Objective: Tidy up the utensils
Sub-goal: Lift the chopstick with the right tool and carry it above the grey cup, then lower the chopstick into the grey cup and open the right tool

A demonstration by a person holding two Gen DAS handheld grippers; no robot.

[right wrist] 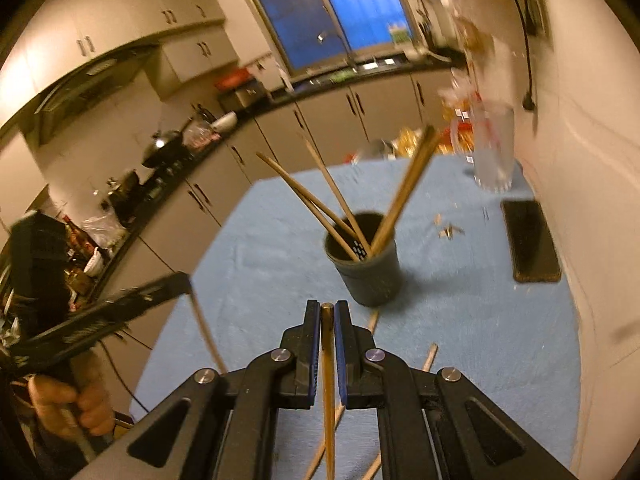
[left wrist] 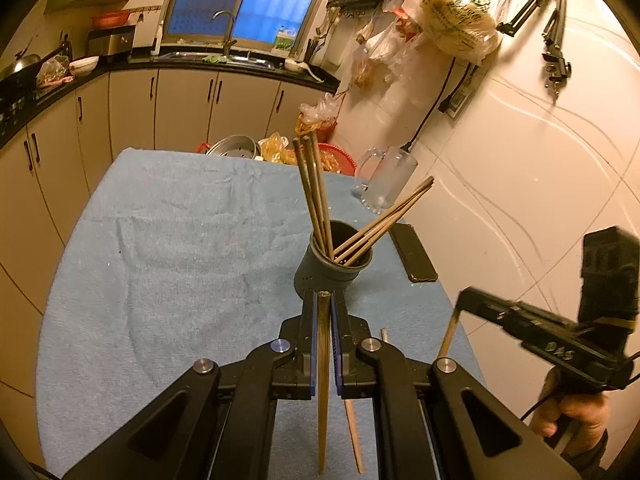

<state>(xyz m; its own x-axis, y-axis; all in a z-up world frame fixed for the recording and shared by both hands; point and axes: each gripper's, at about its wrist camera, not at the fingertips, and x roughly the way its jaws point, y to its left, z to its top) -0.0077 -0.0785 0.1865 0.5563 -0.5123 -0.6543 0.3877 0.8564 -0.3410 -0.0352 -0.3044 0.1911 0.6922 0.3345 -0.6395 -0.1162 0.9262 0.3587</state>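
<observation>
A dark grey utensil cup (left wrist: 332,268) (right wrist: 364,268) stands on the blue towel (left wrist: 180,240) (right wrist: 480,320) with several wooden chopsticks (left wrist: 314,192) (right wrist: 404,192) leaning in it. My left gripper (left wrist: 324,300) is shut on one chopstick (left wrist: 323,380), just short of the cup. My right gripper (right wrist: 328,310) is shut on another chopstick (right wrist: 329,392), held in the air short of the cup. In the left wrist view the right gripper (left wrist: 460,300) shows at the right with its chopstick hanging down. Loose chopsticks (right wrist: 430,356) (left wrist: 354,436) lie on the towel below.
A black phone (left wrist: 412,254) (right wrist: 530,246) lies right of the cup near the tiled wall. A glass mug (left wrist: 386,178) (right wrist: 492,148) stands behind it. A metal pot (left wrist: 236,148) and red basket (left wrist: 340,160) sit at the table's far end. Cabinets run along the left.
</observation>
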